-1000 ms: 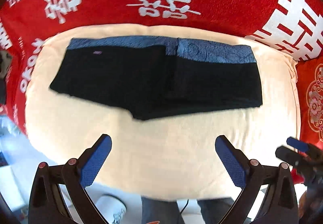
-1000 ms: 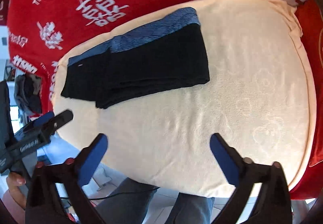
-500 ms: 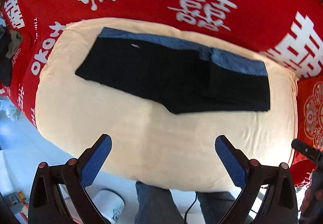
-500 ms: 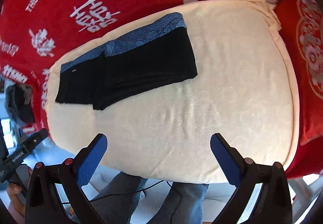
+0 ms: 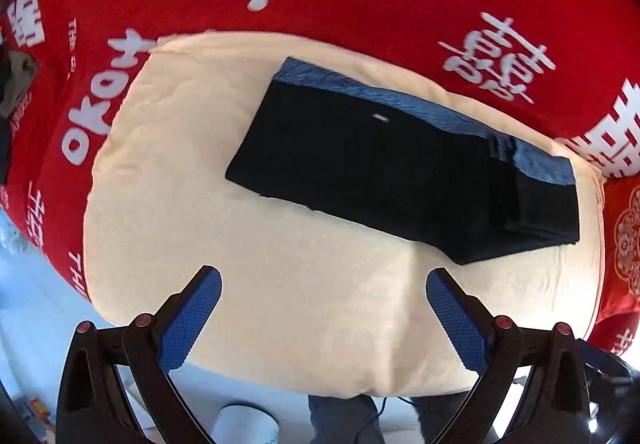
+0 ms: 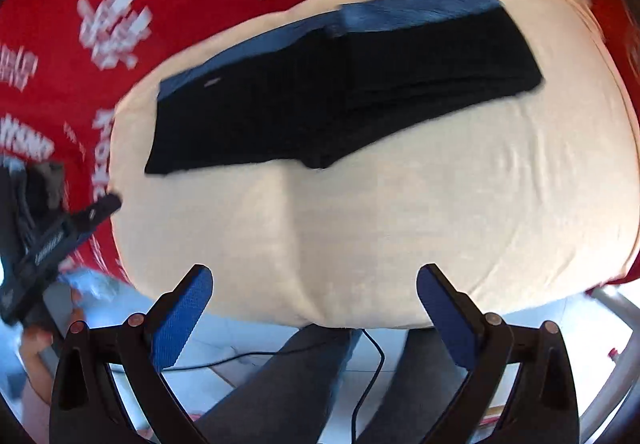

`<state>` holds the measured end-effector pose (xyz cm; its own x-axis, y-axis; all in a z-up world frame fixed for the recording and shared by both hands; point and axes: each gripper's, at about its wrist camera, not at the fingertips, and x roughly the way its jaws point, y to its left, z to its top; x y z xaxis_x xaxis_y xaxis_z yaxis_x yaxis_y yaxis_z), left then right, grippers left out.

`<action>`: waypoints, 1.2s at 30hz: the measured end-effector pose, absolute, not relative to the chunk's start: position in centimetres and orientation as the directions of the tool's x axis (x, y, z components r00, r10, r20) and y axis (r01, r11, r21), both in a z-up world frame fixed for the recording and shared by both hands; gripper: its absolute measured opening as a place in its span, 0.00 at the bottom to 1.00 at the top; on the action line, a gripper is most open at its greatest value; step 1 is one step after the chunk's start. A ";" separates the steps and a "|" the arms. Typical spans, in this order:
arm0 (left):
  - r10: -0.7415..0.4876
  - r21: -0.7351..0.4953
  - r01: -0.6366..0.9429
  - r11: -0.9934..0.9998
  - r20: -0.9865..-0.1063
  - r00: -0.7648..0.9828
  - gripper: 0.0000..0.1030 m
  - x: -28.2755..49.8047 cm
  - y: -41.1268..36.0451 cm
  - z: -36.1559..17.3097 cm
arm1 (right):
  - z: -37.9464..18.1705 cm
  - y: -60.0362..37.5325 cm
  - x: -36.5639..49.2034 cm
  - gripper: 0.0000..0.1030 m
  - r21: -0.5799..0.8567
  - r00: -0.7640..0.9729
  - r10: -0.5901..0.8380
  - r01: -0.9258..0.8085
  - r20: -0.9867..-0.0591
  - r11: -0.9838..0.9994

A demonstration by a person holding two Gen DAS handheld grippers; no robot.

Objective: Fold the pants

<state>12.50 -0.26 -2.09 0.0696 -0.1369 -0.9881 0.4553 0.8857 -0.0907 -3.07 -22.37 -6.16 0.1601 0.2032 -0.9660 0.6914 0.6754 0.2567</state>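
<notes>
Black pants (image 5: 400, 172) with a blue patterned waistband lie folded flat on a cream cushion (image 5: 280, 284); the right wrist view shows the same pants (image 6: 340, 96) and cushion (image 6: 400, 224). My left gripper (image 5: 323, 286) hovers open over the cushion's near edge, well short of the pants, with nothing between its blue pads. My right gripper (image 6: 314, 280) is open too, above the cushion's front rim, apart from the cloth. The left gripper's body (image 6: 52, 240) shows at the left edge of the right wrist view.
A red cover with white characters (image 5: 360, 4) surrounds the cushion on the far side and both ends. A person's legs in dark jeans (image 6: 304, 376) and a black cable (image 6: 368, 372) sit below the cushion's front edge. A white cup (image 5: 244, 424) stands on the floor.
Both views have swung: the left gripper has shifted left so the pants sit to the right, and the right gripper has moved left and back, blurred. The pants have not moved.
</notes>
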 end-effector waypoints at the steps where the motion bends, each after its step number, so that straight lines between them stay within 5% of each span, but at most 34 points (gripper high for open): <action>1: -0.146 -0.106 0.437 0.893 -0.988 0.058 1.00 12.9 0.1 -2.6 | -6.2 -21.9 -2.4 0.99 0.238 0.145 0.190 0.674 -0.971 0.700; 22: -0.298 -0.284 0.140 0.948 -0.950 0.093 1.00 17.5 2.5 -12.9 | -16.6 -23.9 5.1 0.99 0.132 0.080 0.106 0.506 -0.991 0.853; 36: -0.208 -0.195 0.149 0.969 -0.975 0.075 1.00 18.3 1.4 -15.8 | -19.8 -24.5 7.5 0.99 0.121 0.112 0.080 0.443 -0.991 0.888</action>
<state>18.27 1.42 -15.84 0.0750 -0.2078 -0.9753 0.1485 0.9695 -0.1951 7.46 -24.52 -19.79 0.1117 0.0796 -0.9906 0.4432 0.8882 0.1213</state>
